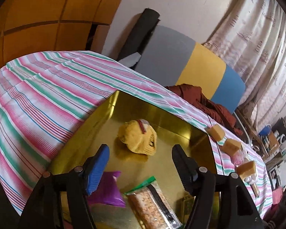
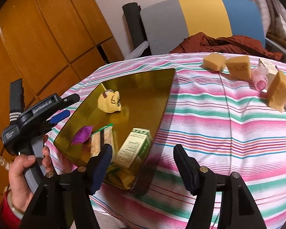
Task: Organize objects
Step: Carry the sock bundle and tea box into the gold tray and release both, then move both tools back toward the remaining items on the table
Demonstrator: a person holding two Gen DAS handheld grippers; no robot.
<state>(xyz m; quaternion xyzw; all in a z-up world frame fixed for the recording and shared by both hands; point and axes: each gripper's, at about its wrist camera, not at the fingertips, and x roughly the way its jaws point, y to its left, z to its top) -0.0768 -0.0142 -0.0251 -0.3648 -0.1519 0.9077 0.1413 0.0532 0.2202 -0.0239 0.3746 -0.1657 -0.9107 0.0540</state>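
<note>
The jaws of the left gripper (image 1: 141, 164) stand apart with nothing between them, poised over the gold tray (image 1: 173, 118) as if a thing had just been let go there. In the left wrist view, a yellow knitted toy (image 1: 137, 139) lies at twelve o'clock from the jaws, mid-tray; a purple packet (image 1: 108, 189) sits at seven o'clock and a clear snack pack (image 1: 152, 204) at six. Three tan sponge blocks (image 1: 216, 132) line the striped tabletop (image 1: 38, 95) at three o'clock, outside the tray, likely waiting to be collected.

In the right wrist view, the right gripper (image 2: 143, 169) is likewise released and empty, above the tray's near corner. A green-and-white carton (image 2: 135, 148) leans inside the tray at eleven o'clock. The sponge blocks (image 2: 238, 66) and a pink plastic piece (image 2: 260, 80) lie at one o'clock, well apart from the tray.
</note>
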